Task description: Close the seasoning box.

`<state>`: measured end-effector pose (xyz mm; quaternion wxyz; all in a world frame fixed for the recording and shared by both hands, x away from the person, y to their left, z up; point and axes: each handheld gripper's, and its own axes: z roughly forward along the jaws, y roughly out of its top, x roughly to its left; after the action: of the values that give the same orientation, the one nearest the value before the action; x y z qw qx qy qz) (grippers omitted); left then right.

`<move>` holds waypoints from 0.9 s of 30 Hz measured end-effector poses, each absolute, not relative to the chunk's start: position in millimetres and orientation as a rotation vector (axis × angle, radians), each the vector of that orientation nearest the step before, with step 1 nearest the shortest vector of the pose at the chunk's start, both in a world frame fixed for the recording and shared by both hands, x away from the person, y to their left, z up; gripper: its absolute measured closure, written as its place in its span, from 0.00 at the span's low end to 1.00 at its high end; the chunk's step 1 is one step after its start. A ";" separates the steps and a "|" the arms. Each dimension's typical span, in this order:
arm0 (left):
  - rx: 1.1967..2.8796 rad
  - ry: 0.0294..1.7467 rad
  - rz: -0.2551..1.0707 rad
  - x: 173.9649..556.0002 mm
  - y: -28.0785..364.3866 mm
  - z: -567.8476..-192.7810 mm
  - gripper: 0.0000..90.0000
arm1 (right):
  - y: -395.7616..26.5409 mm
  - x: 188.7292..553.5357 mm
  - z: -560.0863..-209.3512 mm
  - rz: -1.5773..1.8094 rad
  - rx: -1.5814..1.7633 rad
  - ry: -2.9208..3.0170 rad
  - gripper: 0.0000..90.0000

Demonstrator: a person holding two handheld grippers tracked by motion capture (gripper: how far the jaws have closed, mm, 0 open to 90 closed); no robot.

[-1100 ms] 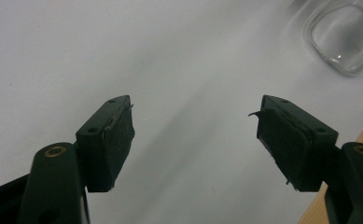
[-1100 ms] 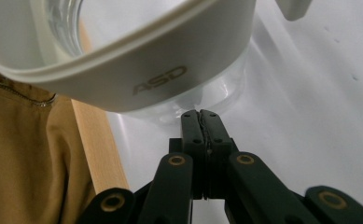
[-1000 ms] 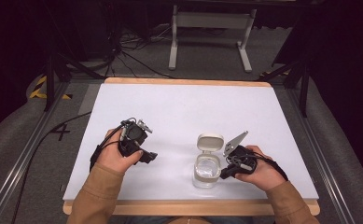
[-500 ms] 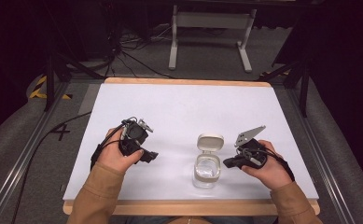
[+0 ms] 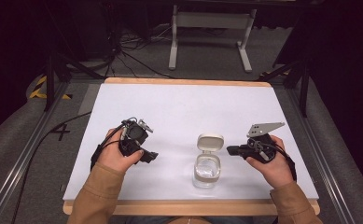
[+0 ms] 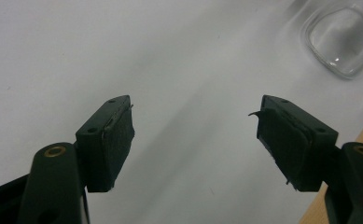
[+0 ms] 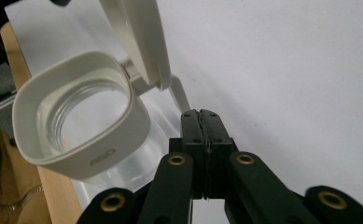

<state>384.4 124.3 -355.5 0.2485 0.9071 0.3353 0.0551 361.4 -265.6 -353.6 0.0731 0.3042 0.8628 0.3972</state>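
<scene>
The jar (image 5: 206,171) is clear, glossy glass with a smooth, matt white plastic collar and hinged lid (image 5: 210,141). It stands on a table (image 5: 184,112) with a matt white top and a light wood edge. Left tool (image 6: 195,140) pads (image 6: 118,135) beside the jar look rough, matt black.

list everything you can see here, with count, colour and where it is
clear glass jar with white square collar: 1, clear and white, near edge of table, between the hands
white hinged flip lid: 1, white, open, standing up at the jar's far side
white table top: 1, white with a wooden edge
grey metal stand: 1, grey, floor beyond the table
black cables: several, black, floor at far left
left claw: 1, black, jaws apart over bare table
right claw: 1, black, jaws together beside the jar
</scene>
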 end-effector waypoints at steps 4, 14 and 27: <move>2.472 0.929 0.148 382.9 125.8 -356.2 0.31 | -267.5 363.2 -351.6 1.250 0.923 2.541 1.00; 2.448 0.962 0.165 376.0 137.9 -357.2 0.31 | -267.8 372.9 -348.1 1.344 0.912 2.479 1.00; 2.430 1.011 0.177 366.8 152.3 -357.6 0.31 | -258.2 382.7 -344.9 1.376 0.868 2.475 1.00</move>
<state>366.8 152.3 -357.6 0.2493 0.8921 0.3713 0.0649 382.7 -258.2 -344.9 0.0897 0.2920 0.8322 0.4627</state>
